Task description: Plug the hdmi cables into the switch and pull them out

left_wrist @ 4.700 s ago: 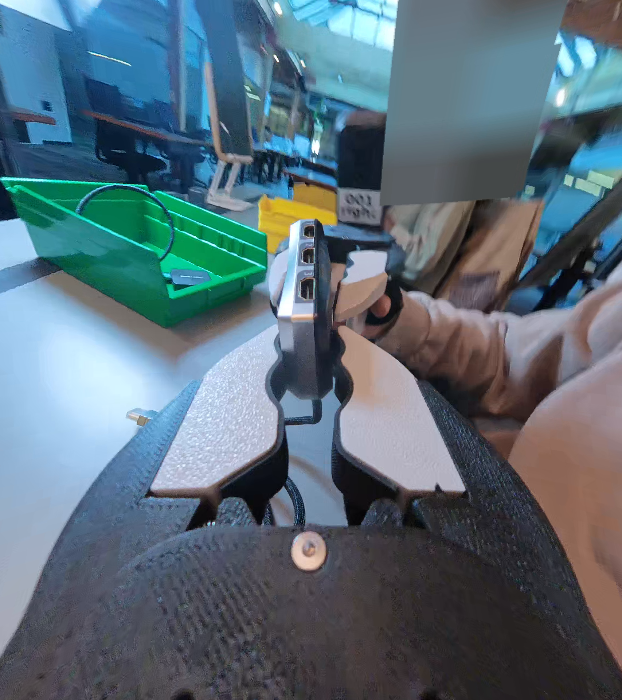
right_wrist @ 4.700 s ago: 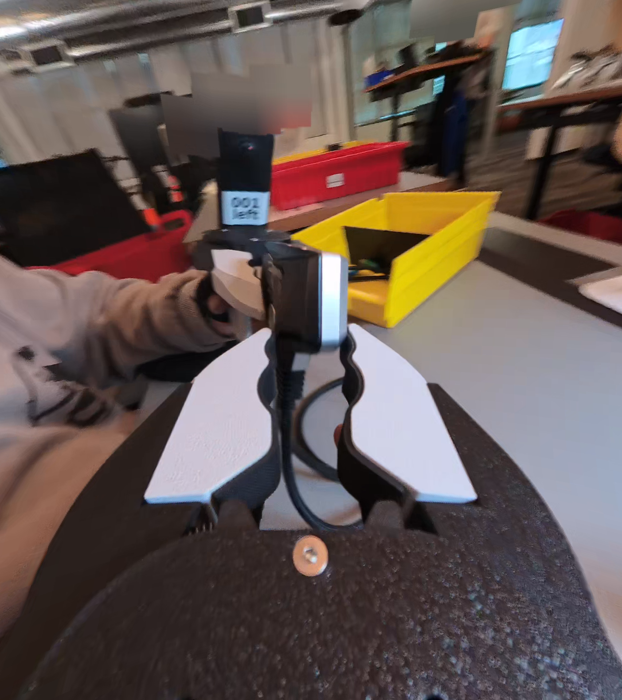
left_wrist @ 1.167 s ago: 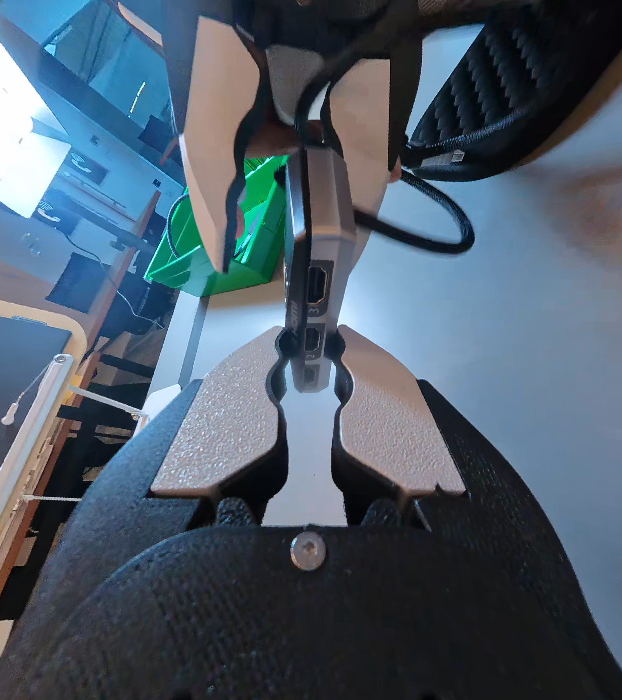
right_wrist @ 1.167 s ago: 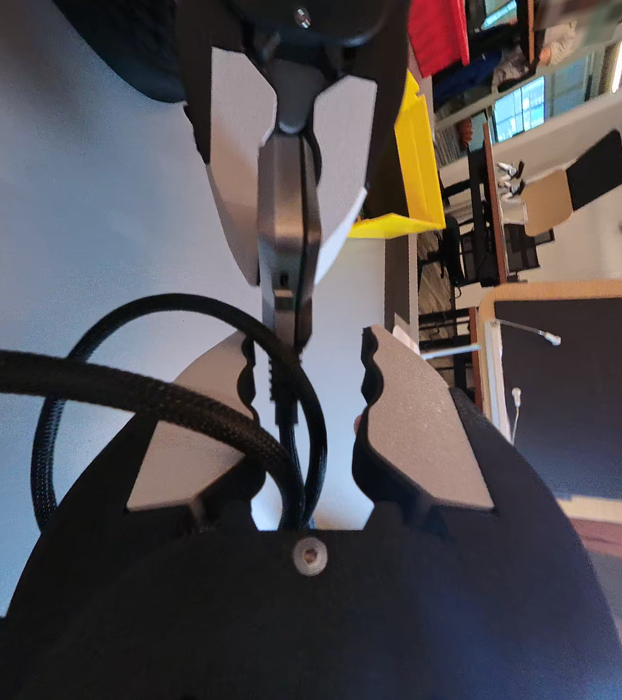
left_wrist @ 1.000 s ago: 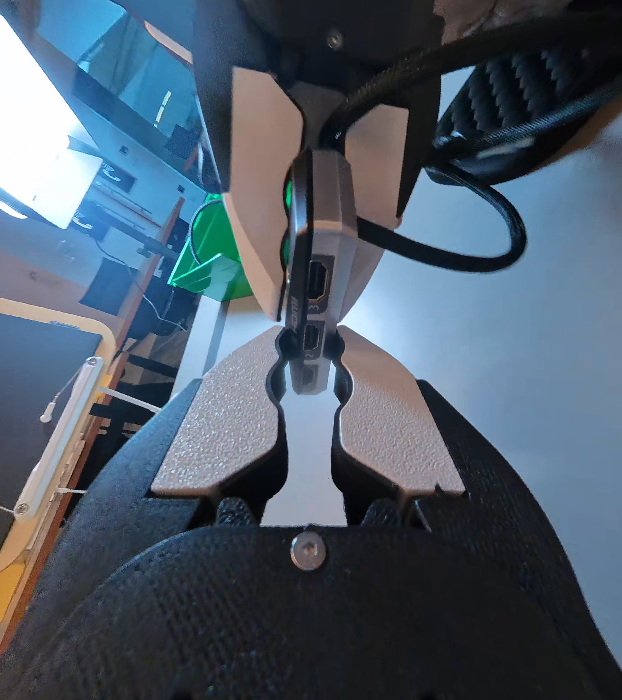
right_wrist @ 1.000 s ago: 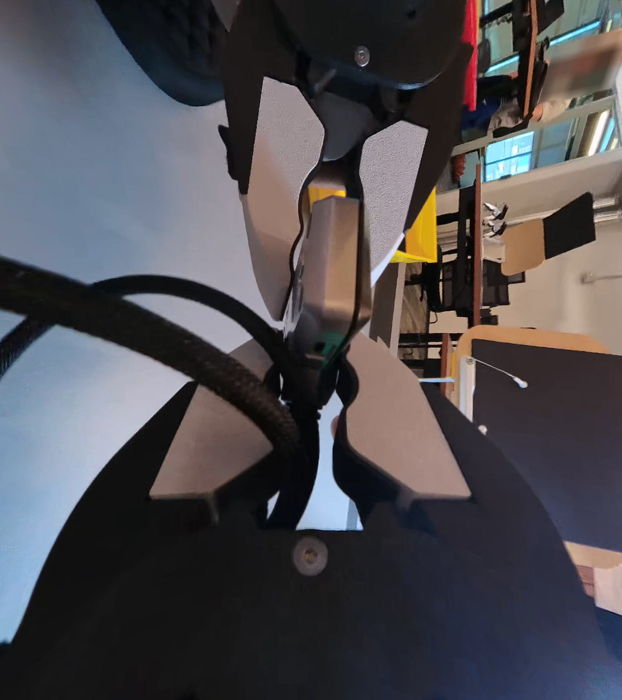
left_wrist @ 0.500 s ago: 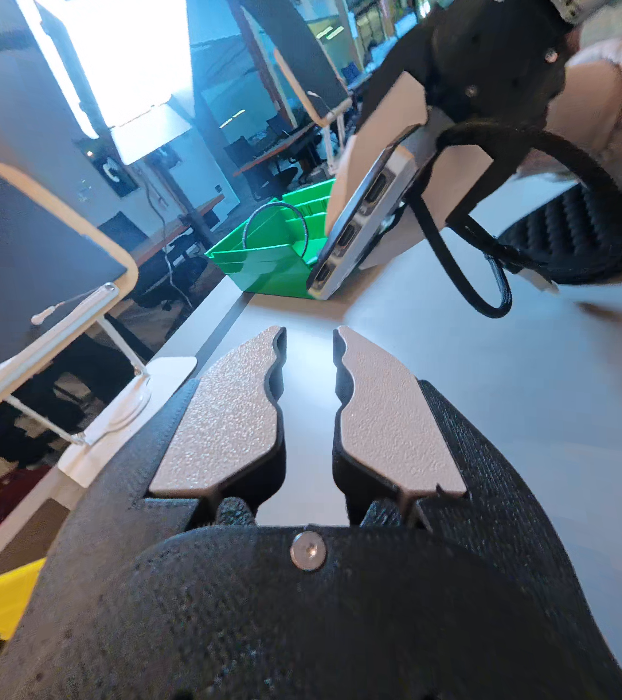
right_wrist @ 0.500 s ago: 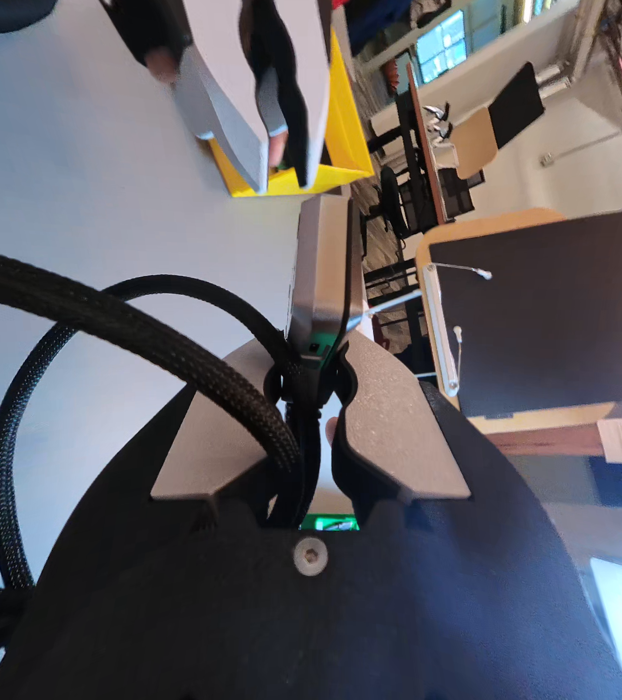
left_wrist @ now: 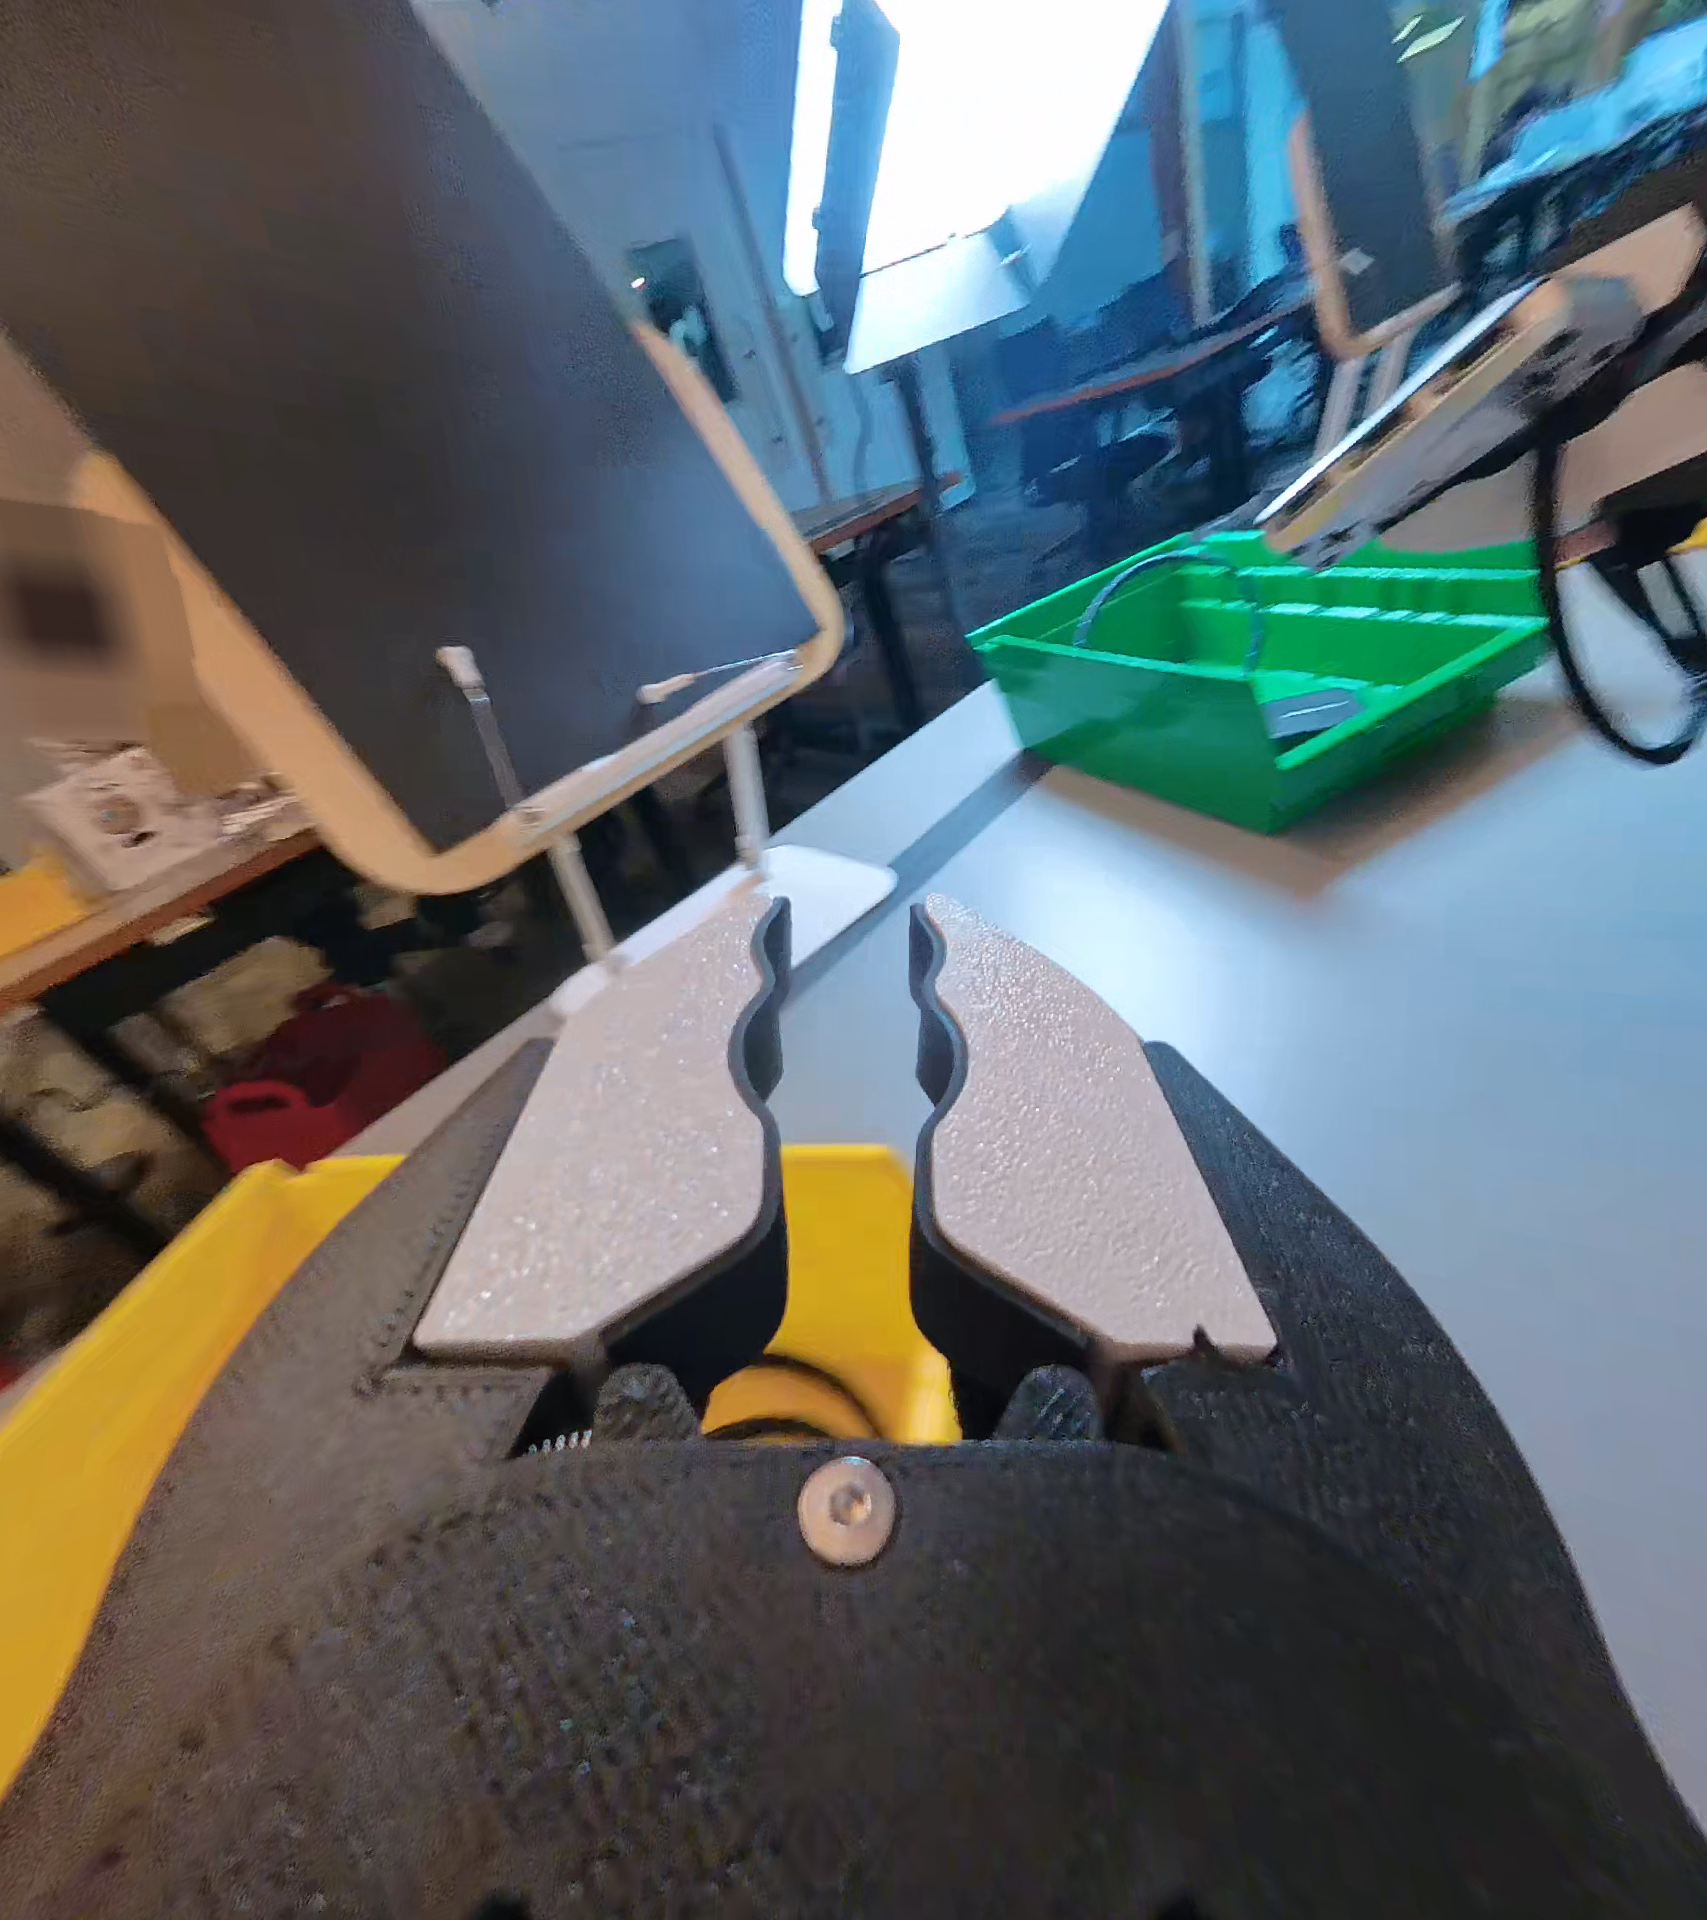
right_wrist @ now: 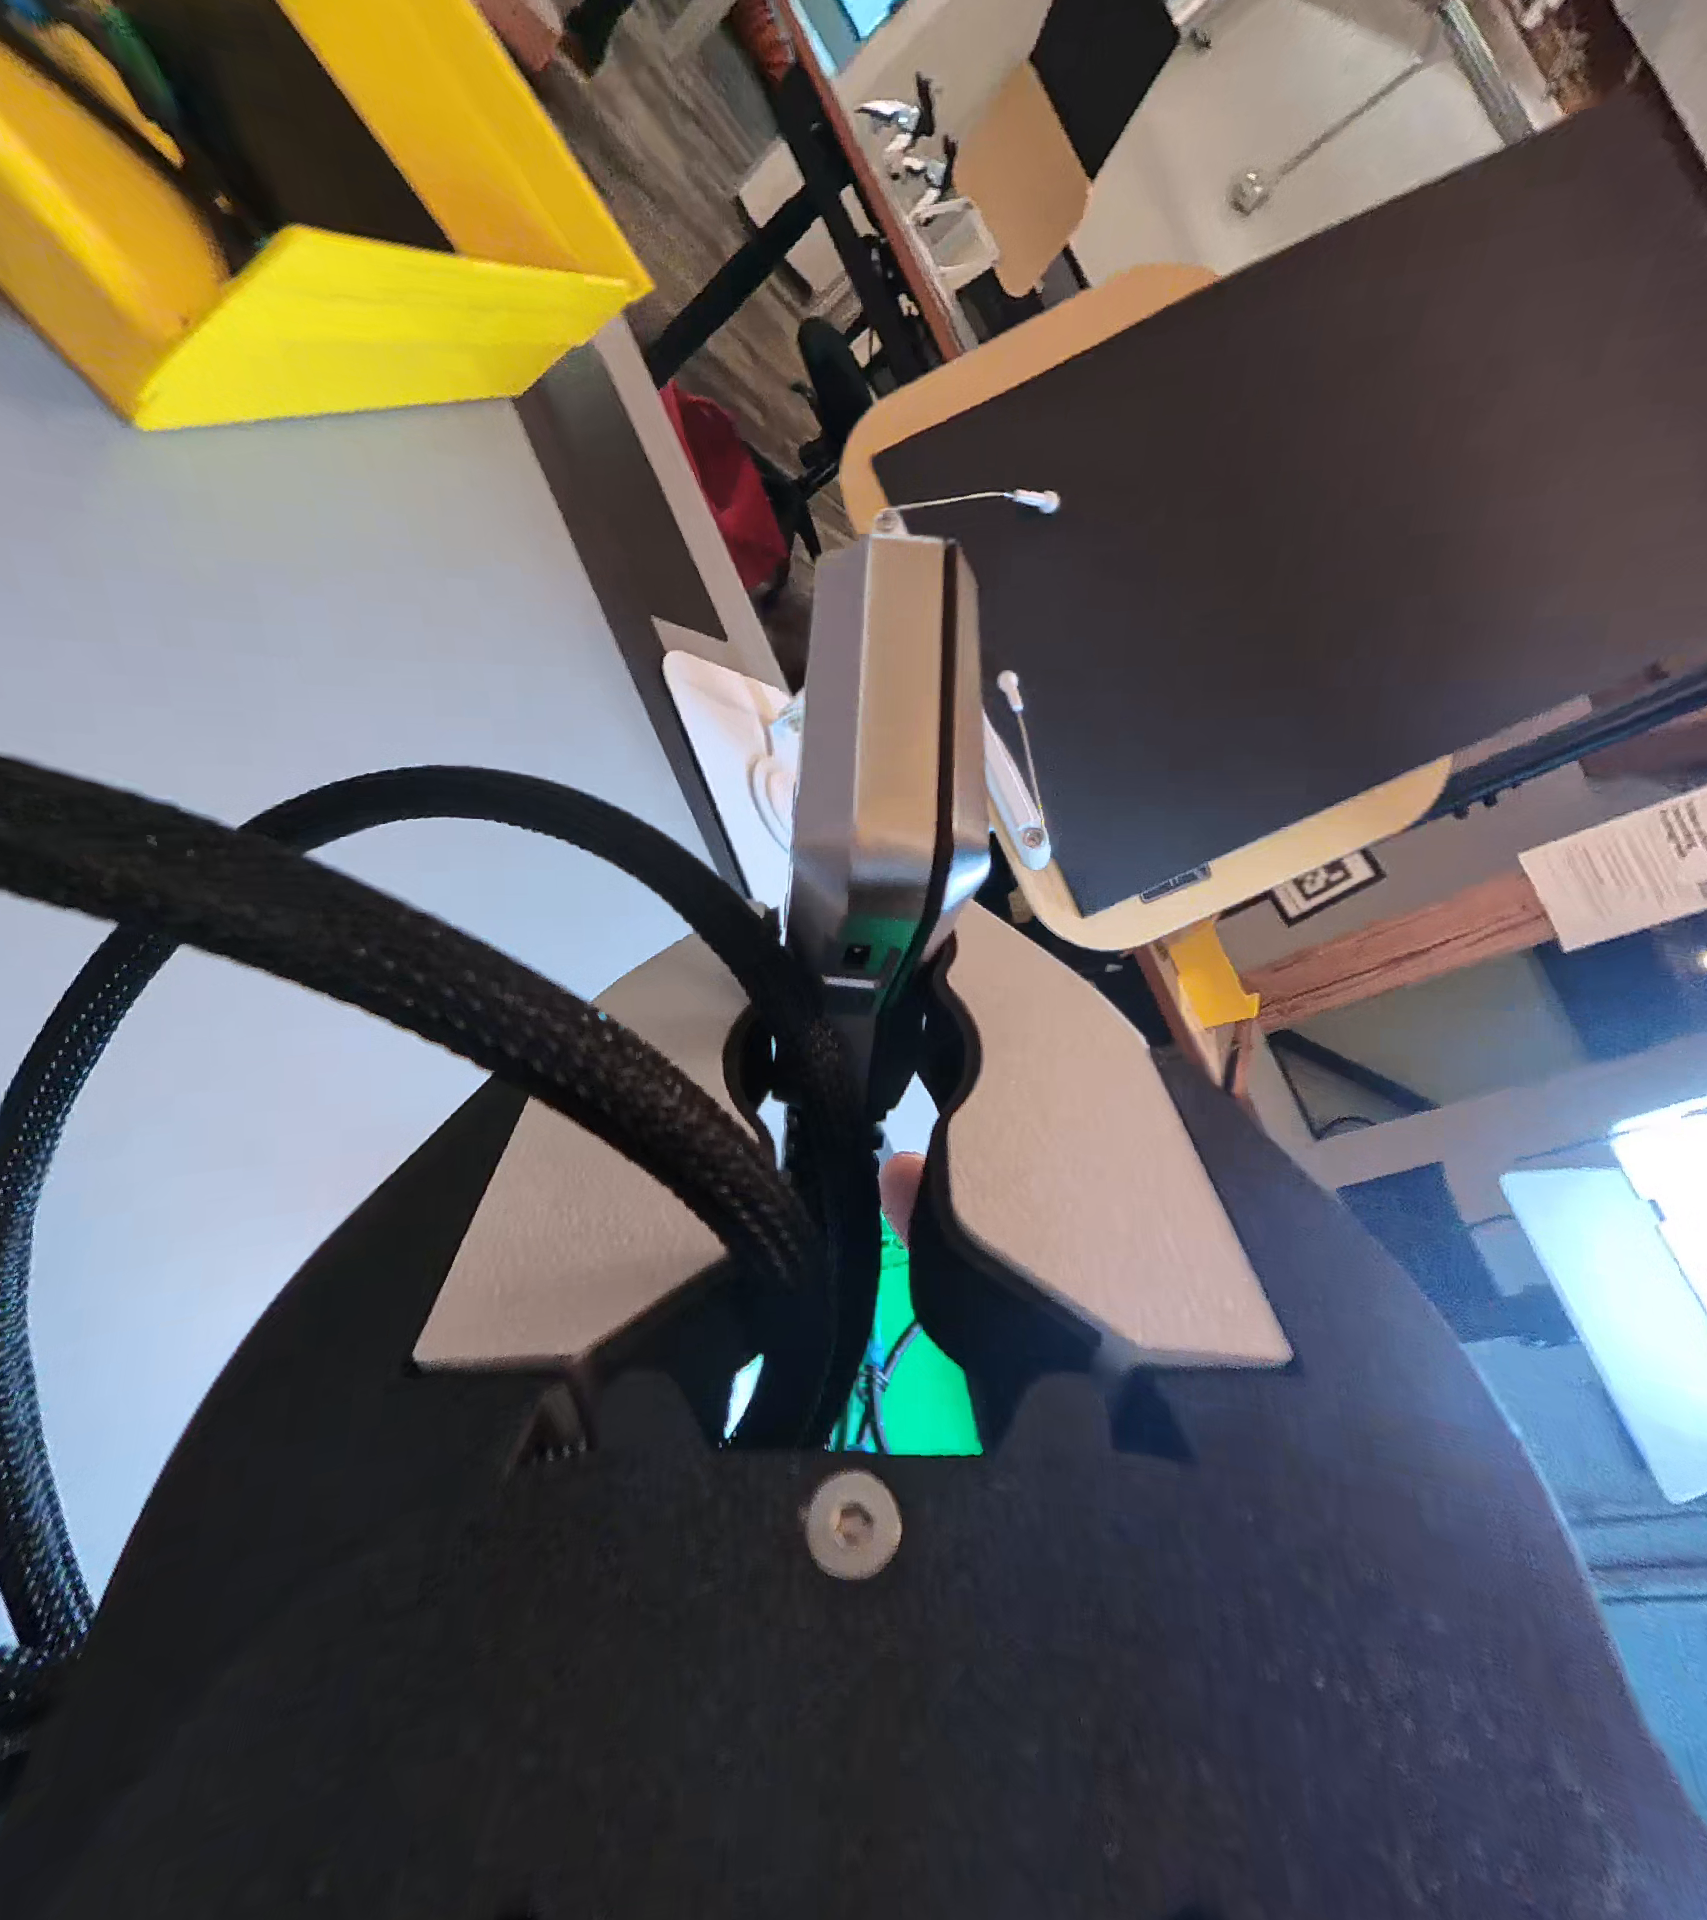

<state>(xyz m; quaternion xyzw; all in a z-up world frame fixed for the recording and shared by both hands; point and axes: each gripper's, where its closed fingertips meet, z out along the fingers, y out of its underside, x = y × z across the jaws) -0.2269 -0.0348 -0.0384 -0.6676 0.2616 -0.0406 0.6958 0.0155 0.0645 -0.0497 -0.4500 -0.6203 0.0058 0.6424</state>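
Left gripper now empty, slightly parted, right gripper still pinching switch.

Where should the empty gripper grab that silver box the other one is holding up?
Probably the free far end of the silver box, pinching its two broad flat faces. The right gripper already clamps the cable end, so the left gripper, open and empty, should come from the opposite end.

I saw my left gripper above a bin's edge; another bin sat farther along the table, the switch raised above it.
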